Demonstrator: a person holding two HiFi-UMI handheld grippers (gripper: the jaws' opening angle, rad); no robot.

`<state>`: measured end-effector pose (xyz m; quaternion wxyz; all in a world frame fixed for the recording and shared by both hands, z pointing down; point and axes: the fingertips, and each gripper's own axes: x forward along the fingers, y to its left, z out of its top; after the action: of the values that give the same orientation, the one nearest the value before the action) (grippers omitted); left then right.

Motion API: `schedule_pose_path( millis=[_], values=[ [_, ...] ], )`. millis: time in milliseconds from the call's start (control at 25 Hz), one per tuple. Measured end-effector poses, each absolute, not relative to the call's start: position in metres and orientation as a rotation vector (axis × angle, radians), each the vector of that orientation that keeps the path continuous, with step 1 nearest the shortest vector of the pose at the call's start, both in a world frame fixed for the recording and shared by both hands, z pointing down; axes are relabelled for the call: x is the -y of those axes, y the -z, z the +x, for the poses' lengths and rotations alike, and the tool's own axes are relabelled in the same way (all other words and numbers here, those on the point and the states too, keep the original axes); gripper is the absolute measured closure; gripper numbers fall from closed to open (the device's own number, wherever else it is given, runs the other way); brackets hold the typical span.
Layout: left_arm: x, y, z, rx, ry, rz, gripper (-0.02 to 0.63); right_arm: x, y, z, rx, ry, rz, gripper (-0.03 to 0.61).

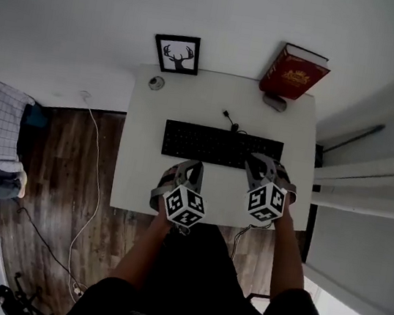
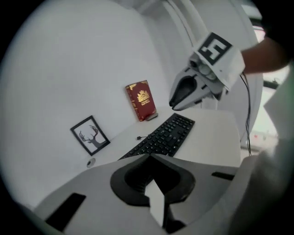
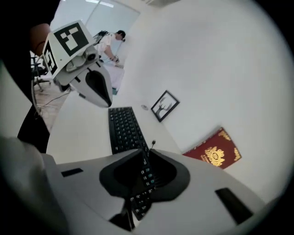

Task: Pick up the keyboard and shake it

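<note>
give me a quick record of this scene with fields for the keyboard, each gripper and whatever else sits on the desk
keyboard: black, lying flat across the middle of the white desk, not lifted
left gripper: jaws together, nothing between them, just in front of the keyboard
right gripper: jaws a narrow slit apart, keys show through the slit, over the keyboard's right end, not clamping it
framed deer picture: back left, against the wall
red book: back right, leaning on the wall

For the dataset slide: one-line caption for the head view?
Left gripper and right gripper poised at the near edge of a black keyboard on a white desk.
</note>
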<state>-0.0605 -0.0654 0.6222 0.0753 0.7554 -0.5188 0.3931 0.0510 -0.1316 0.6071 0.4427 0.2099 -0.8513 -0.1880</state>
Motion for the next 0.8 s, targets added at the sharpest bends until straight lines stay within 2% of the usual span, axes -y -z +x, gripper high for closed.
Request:
schedule_pose_path(
  millis=[240, 520, 800],
  values=[
    [0.026, -0.589, -0.059, 1.707, -0.762, 2.252, 0.612, 0.064, -0.545, 0.032, 2.257, 0.428, 0.916, 0.543],
    [-0.025, -0.560, -0.016, 1.730, -0.539, 2.299, 0.612, 0.002, -0.508, 0.073, 2.401, 0.193, 1.246, 0.552],
    [-0.054, -0.507, 0.037, 1.849, -0.389, 2.342, 0.612, -0.044, -0.472, 0.126, 2.554, 0.198, 1.398, 0.555]
  ],
)
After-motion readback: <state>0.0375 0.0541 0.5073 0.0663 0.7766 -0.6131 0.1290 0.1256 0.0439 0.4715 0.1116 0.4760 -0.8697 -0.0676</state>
